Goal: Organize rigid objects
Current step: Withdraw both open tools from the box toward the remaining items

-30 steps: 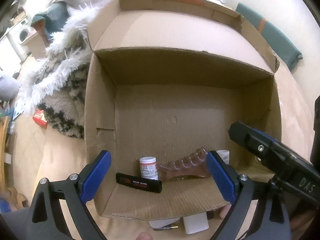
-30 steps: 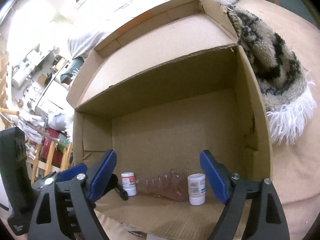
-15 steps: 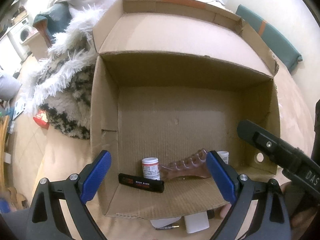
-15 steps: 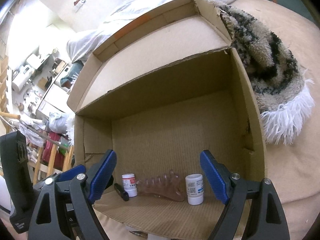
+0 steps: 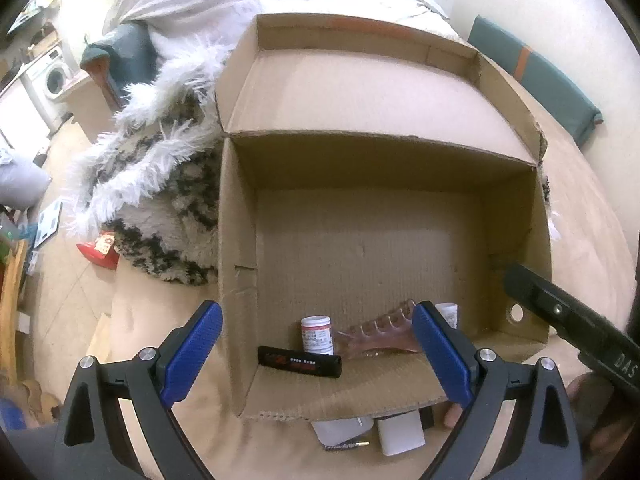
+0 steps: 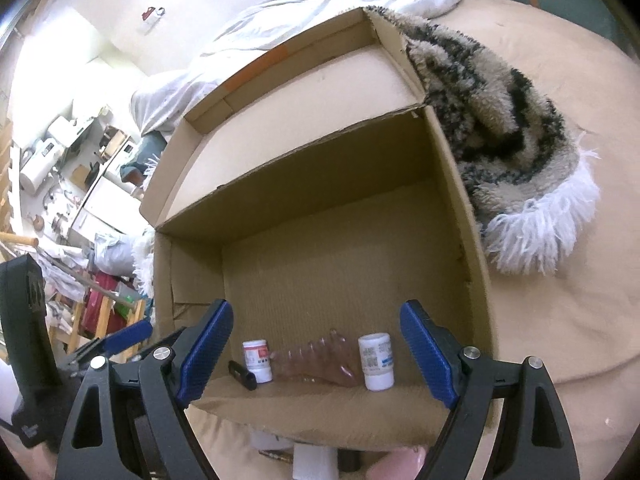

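An open cardboard box (image 5: pixel 236 264) (image 6: pixel 468 248) rests on a tan bedspread. Along its near wall stand a red-labelled white bottle (image 5: pixel 317 335) (image 6: pixel 257 365), a black flat bar (image 5: pixel 299 361) (image 6: pixel 241 374), a translucent pink comb-like clip (image 5: pixel 380 336) (image 6: pixel 320 362) and a white bottle with blue print (image 6: pixel 376 360) (image 5: pixel 448 312). My left gripper (image 5: pixel 316 360) hangs open above the box's near edge, nothing between its blue pads. My right gripper (image 6: pixel 316 354) is open too, over the same edge, empty. White items (image 5: pixel 380 434) (image 6: pixel 316 460) lie outside the box, in front of it.
A shaggy black-and-cream throw with white fringe (image 5: pixel 160 184) (image 6: pixel 500 152) lies against the box's side. A white duvet (image 6: pixel 320 12) is behind. A teal cushion (image 5: pixel 532 80) leans at the far right. The right tool's black body (image 5: pixel 568 320) crosses the left view. A red packet (image 5: pixel 100 250) lies on the floor.
Both grippers have pulled back and up a little from the box, so it looks smaller and more of the bed shows. Both stay open; the items in the box have not moved.
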`<state>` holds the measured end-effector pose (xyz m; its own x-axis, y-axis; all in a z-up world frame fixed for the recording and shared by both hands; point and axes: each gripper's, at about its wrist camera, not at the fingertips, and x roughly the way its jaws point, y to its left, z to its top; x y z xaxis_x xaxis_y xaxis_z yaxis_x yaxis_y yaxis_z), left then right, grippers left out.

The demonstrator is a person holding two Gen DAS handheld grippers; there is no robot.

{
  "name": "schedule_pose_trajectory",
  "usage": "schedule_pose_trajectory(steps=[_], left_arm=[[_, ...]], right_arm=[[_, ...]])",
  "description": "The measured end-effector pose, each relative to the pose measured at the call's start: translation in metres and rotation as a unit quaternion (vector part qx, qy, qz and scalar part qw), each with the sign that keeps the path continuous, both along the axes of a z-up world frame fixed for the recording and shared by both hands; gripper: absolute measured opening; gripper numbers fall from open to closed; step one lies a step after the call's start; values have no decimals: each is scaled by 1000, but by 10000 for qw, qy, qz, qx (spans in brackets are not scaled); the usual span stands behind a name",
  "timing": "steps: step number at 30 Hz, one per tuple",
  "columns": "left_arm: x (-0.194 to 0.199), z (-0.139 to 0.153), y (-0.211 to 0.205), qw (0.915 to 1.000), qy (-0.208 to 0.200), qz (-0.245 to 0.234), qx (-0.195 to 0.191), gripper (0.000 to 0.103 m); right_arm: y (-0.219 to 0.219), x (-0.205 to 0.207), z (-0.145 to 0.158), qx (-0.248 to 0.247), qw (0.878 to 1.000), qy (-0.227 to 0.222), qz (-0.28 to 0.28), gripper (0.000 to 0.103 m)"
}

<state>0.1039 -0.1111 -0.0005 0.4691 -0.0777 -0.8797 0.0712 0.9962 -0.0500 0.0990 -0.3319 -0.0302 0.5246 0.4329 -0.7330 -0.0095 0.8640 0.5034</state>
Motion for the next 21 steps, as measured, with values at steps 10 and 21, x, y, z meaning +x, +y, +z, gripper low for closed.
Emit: schedule_pose_trajectory(steps=[10,21], left_arm=[[-23,6,14,9999,17,111,-21,95],[-57,-10,42,9985,272,395,-247,95]], right_arm=[[1,-23,13,-121,9998,-86,132,91],[-18,-58,11,-126,9998,127,-10,91]])
